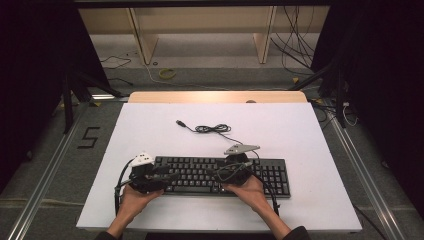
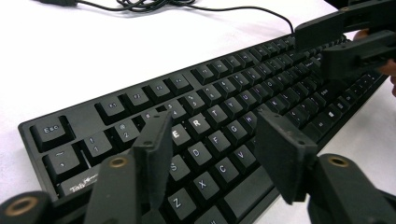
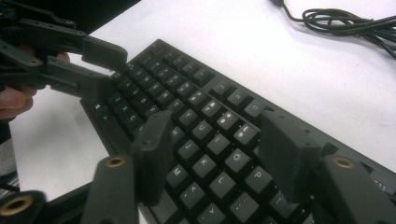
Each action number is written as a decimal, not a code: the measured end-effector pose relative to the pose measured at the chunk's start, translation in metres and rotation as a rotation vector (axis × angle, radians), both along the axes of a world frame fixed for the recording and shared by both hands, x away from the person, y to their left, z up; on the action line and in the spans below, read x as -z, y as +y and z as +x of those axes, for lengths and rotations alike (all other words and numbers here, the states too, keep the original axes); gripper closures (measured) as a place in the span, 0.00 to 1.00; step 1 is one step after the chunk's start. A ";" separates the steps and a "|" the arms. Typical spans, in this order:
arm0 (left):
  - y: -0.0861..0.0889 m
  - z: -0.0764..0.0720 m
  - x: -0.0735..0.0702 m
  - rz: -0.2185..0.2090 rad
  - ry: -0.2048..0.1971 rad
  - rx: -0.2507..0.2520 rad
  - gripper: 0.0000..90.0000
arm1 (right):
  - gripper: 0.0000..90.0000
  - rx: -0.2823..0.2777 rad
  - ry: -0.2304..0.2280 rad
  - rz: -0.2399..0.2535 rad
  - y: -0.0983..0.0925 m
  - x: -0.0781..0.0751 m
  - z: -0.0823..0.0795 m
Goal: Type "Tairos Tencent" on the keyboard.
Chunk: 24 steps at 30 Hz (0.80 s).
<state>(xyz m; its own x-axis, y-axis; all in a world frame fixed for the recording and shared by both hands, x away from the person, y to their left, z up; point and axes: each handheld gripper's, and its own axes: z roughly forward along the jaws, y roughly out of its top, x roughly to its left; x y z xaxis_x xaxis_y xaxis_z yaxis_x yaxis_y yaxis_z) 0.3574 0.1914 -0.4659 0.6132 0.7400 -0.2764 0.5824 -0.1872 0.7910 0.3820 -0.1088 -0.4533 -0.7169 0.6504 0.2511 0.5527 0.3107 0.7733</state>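
Note:
A black keyboard lies across the near half of a white table top. Its cable is coiled behind it and ends in a loose plug. My left gripper hovers over the keyboard's left end, jaws open above the letter keys with nothing between them. My right gripper hangs over the middle-right keys, also open and holding nothing. The two grippers point toward each other. The right gripper stands at the far end in the left gripper view, and the left gripper at the far end in the right gripper view.
A wooden strip borders the table's far edge. Beyond it are wooden shelf legs and loose cables on the floor. Metal rails run along both sides, with a taped "5" on the floor at left.

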 end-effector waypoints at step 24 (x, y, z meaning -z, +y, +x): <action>-0.025 0.025 -0.001 0.095 0.044 0.048 0.92 | 0.38 0.008 -0.038 0.044 -0.021 -0.004 -0.018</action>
